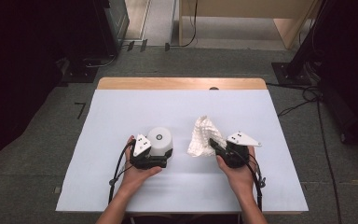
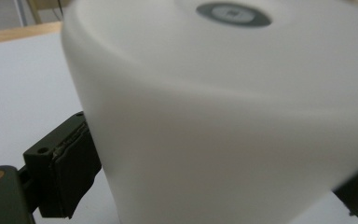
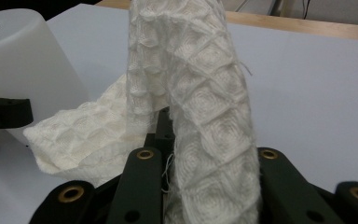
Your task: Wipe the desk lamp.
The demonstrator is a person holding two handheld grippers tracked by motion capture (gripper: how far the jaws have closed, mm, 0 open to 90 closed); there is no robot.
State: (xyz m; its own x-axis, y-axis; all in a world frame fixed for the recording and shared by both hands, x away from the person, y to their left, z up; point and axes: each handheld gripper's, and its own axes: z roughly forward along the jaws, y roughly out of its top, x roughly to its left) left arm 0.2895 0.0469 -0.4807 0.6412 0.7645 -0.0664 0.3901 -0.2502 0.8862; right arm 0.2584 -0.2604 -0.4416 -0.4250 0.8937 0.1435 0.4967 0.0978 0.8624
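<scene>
Grey carpet surrounds the tabletop (image 1: 121, 107), which is covered by a pale sheet with a strip of bare wood along its far edge. Dark stands and loose cables lie on the floor to either side.

On the near left of the sheet stands a white, rounded container (image 1: 160, 140) with a grey disc in the middle of its top. The left tool (image 1: 161, 162) reaches in from the person's left hand (image 1: 137, 175) and sits at the container's near side, its jaws spread to either side of the base. In the left gripper view the container's white wall (image 2: 223, 121) rises between the two black jaws; one pad (image 2: 72, 175) stands just beside the wall at the lower left, and whether it touches I cannot tell. The other jaw shows at the lower right corner, at the edge of the wall.

To the right, near the middle of the sheet, a white waffle-weave cloth (image 1: 204, 136) stands up in a crumpled peak. The right tool (image 1: 214, 144), held in the right hand (image 1: 237, 172), is pressed together on the near edge of the cloth. In the right gripper view the cloth (image 3: 205, 116) rises from between the closed jaws and folds over, one side draping down toward the container (image 3: 23, 70), which stands just beyond it.
</scene>
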